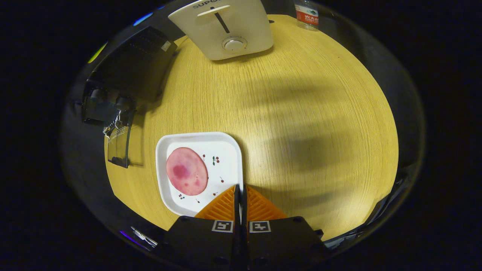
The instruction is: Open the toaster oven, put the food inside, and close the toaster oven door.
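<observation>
Wooden bench (301,113) under a closed, empty hand-held gripper (240,192), food waiting on its plate.

Gripper view: the fingers are pressed together with nothing between them, tips over the plate's (229,150) near corner. On the plate the round pink slice (186,171) lies flat, just ahead and to one side. Beyond the plate stands the dark toaster oven (130,71), door apparently already down, ready for loading; a white appliance (226,28) stands farther back.
</observation>
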Available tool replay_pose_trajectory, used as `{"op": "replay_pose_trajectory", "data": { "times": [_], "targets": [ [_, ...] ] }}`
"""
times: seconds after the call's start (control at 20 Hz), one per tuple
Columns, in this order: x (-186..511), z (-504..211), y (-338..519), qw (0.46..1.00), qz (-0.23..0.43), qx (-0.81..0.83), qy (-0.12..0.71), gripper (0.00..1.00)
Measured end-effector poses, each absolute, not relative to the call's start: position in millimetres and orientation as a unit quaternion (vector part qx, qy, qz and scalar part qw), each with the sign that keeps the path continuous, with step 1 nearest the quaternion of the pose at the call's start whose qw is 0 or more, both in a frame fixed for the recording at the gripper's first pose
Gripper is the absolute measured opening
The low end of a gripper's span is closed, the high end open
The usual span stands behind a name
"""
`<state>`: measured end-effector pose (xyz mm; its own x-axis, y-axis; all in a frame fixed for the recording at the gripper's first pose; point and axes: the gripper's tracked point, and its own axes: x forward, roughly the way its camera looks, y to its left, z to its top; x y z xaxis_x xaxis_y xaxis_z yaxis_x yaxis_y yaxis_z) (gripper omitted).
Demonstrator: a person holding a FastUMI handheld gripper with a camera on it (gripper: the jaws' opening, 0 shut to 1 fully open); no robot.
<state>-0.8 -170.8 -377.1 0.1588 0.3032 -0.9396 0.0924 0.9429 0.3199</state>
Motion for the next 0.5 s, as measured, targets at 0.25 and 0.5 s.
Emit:
{"op": "replay_pose_trajectory", "data": {
  "times": [0.25,0.5],
  "targets": [
    [-6,-373,-166,0.750,0.049,0.235,0.616,0.02],
    [-16,-367,-158,0.744,0.004,0.356,0.566,0.02]
  ]
}}
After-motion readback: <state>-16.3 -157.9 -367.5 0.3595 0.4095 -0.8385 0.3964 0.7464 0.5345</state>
